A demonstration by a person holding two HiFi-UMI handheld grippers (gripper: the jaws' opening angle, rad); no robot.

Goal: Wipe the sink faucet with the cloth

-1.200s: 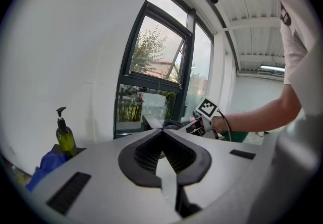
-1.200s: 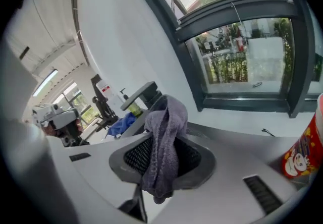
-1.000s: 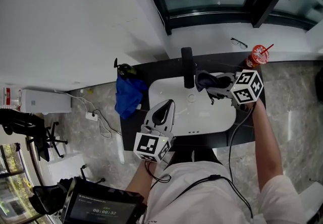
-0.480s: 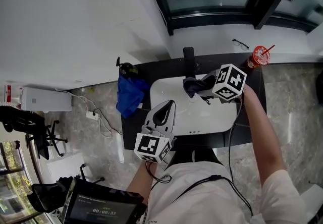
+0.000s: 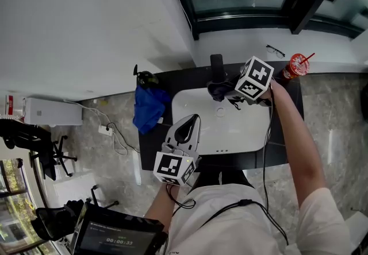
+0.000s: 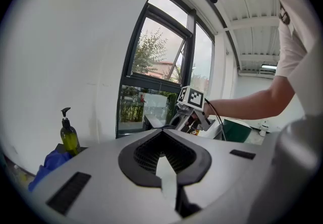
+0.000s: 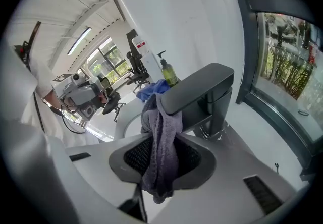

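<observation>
The dark faucet (image 5: 216, 66) stands at the back of the white sink (image 5: 247, 133). My right gripper (image 5: 223, 91) is shut on a grey-purple cloth (image 5: 217, 91), which it holds against the faucet's spout. In the right gripper view the cloth (image 7: 162, 117) hangs bunched between the jaws and drapes over the end of the spout (image 7: 202, 89). My left gripper (image 5: 193, 119) hovers over the sink's near left rim, shut, with nothing in it. The left gripper view shows its jaws (image 6: 164, 140) closed and the right gripper (image 6: 187, 112) far ahead.
A blue cloth (image 5: 148, 107) and a green soap bottle (image 5: 142, 79) sit on the dark counter left of the sink. A red cup with a straw (image 5: 295, 64) stands at the counter's right end, glasses (image 5: 275, 49) on the sill behind. A window runs along the back.
My right gripper carried the cloth leftward and back from the sink's right side up to the faucet spout, tilting downward. The left gripper stayed still.
</observation>
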